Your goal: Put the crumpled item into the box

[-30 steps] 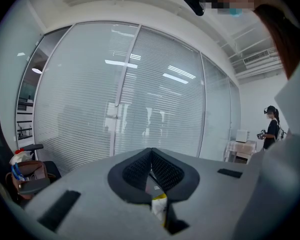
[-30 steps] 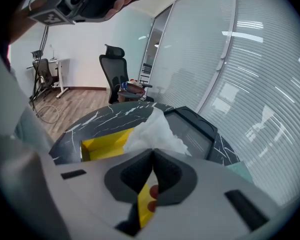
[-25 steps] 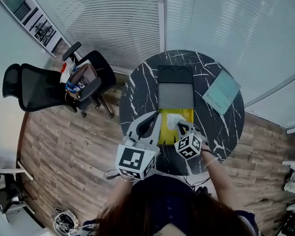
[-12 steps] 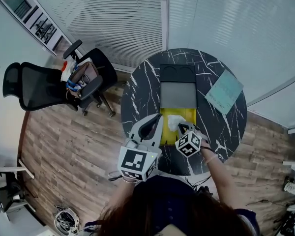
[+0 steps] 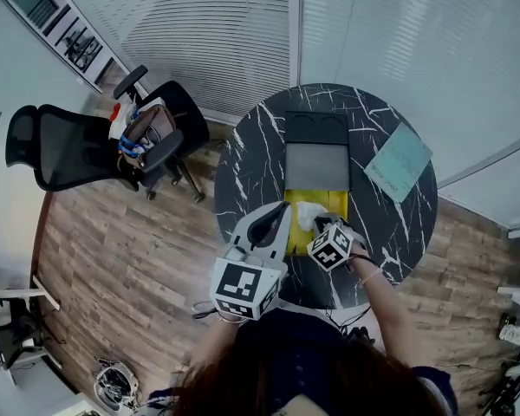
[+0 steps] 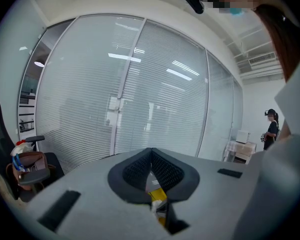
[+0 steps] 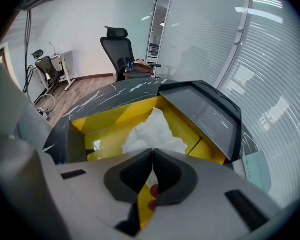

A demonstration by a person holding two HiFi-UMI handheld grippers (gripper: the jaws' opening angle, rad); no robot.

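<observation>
1. Crumpled white paper (image 7: 152,129): down inside the yellow box (image 7: 107,116), resting on its floor toward the far side, peak pointing up. By this look, already at its goal.
2. Box open, with grey lid (image 7: 205,111) folded back away from the person. Probably so, to leave the whole mouth free for reaching in from the near side.
3. Right gripper (image 7: 153,151): jaws pressed together, tips over the near rim of the box and pointing at the paper's near edge. No clear wad between the pads; a pinched corner behind the tips cannot be ruled out. Judged as the end of the placing, with a release or a short pull-back left.
4. Left gripper (image 6: 151,151): jaws likewise together, nothing between them, aimed up toward the glass wall rather than at the box. In the head view, held just beside the box's left edge, above the near part of the table (image 5: 251,163). Likely parked there to keep clear of the right one's work.
5. Farther out: a teal sheet (image 5: 399,161) on the table's right side, well apart from the box; an office chair (image 5: 69,146) on the wooden floor to the left, with no part in the task.
</observation>
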